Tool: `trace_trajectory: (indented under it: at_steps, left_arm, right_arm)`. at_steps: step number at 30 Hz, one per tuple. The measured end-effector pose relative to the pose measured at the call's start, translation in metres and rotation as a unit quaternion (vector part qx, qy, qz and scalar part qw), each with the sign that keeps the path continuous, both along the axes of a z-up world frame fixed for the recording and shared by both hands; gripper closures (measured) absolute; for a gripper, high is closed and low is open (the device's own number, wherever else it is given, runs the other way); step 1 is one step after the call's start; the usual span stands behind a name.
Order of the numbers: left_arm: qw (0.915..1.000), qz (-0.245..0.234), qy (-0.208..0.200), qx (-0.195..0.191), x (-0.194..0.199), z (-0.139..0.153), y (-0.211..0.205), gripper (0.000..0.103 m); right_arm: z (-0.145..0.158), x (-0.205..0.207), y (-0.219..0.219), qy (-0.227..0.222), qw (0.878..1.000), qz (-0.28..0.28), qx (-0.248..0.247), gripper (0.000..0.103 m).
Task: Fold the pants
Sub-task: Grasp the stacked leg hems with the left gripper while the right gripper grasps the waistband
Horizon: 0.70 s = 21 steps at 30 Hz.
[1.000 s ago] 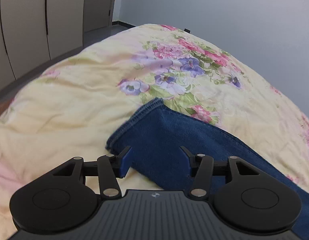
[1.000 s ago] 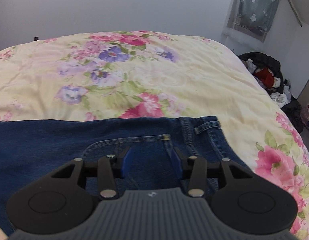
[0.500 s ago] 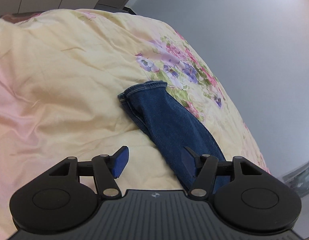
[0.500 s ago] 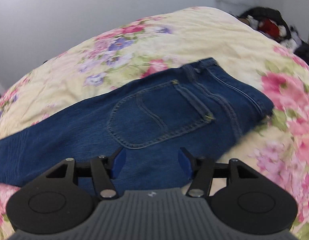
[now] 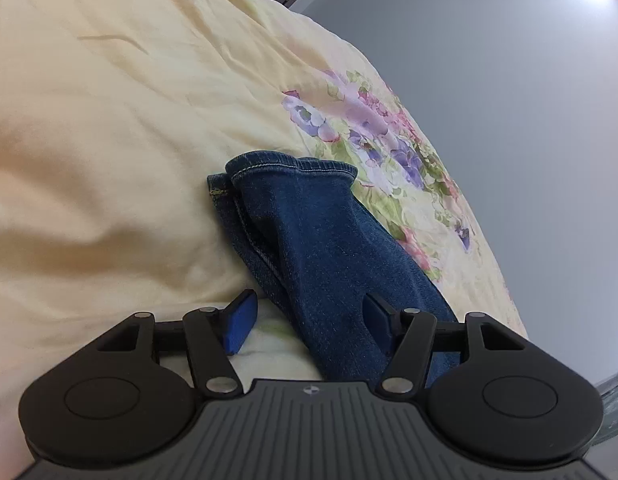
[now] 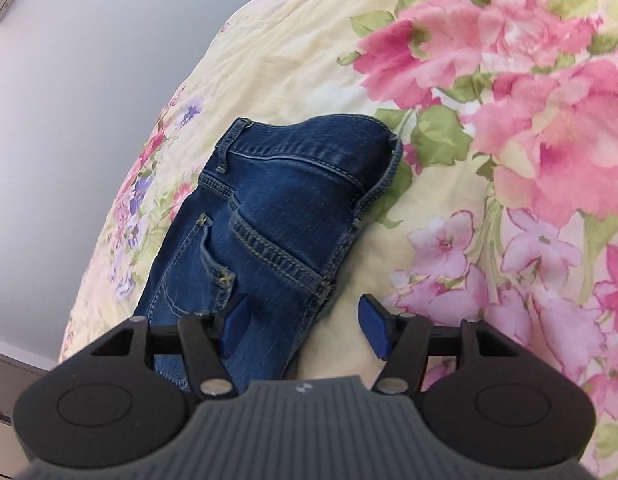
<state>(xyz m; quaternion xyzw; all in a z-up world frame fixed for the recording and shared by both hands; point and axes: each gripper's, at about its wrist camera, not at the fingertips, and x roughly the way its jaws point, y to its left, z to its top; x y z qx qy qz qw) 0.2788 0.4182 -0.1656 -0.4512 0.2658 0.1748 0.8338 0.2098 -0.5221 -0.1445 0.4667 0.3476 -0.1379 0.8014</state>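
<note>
Jeans (image 5: pixel 329 248) lie flat on the floral quilt (image 5: pixel 109 140), folded lengthwise with one leg stacked on the other. Leg hems (image 5: pixel 293 166) sit at the left end, seen from the left wrist; waistband (image 6: pixel 309 136) and back pocket (image 6: pixel 189 264) at the right end, seen from the right wrist.

Left gripper (image 5: pixel 309 320): jaws apart, nothing pinched. It hovers low over the near edge of the leg section; right pad is over denim, left pad over bare quilt, so the edge of the jeans runs through the gap.

Right gripper (image 6: pixel 305 326): jaws apart too, nothing clamped. It's angled down at the near edge around the seat; left pad over denim by the pocket, right pad over quilt.

Can't tell if any pad is actually touching cloth. Plain grey wall (image 5: pixel 509 80) behind the far side of the bed
</note>
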Motion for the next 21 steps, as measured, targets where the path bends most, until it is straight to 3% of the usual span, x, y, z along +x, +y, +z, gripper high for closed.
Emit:
trace_trajectory:
  at_steps: [4,6,9,11,13,18,21]
  left_arm:
    - [0.9998,0.021,0.001,0.004,0.013,-0.009,0.001,0.035]
    - [0.9995,0.027,0.004,0.012,0.019,-0.01,0.001,0.044]
    - [0.999,0.037,0.011,0.022,0.025,-0.005,0.002,0.062]
    - [0.9987,0.041,0.016,0.027,0.026,0.0,0.004,0.08]
    - [0.9987,0.039,0.016,0.029,0.026,0.005,0.006,0.088]
    - [0.9983,0.025,0.024,0.047,0.03,0.01,0.005,0.092]
    - [0.9985,0.034,0.024,0.036,0.031,0.005,0.006,0.092]
  right_arm:
    - [-0.011,0.012,-0.008,-0.021,1.0,-0.003,0.014,0.046]
    - [-0.015,0.019,-0.009,-0.026,1.0,-0.005,0.015,0.046]
    - [-0.015,0.024,-0.008,-0.032,0.999,-0.002,0.006,0.047]
    - [-0.015,0.021,-0.009,-0.039,0.999,-0.002,0.009,0.049]
    - [-0.015,0.014,-0.012,-0.046,0.999,-0.006,0.023,0.049]
    - [-0.008,-0.01,-0.031,-0.077,0.994,-0.06,0.049,0.044]
    - [-0.016,0.0,-0.04,-0.067,0.992,-0.079,0.07,0.044]
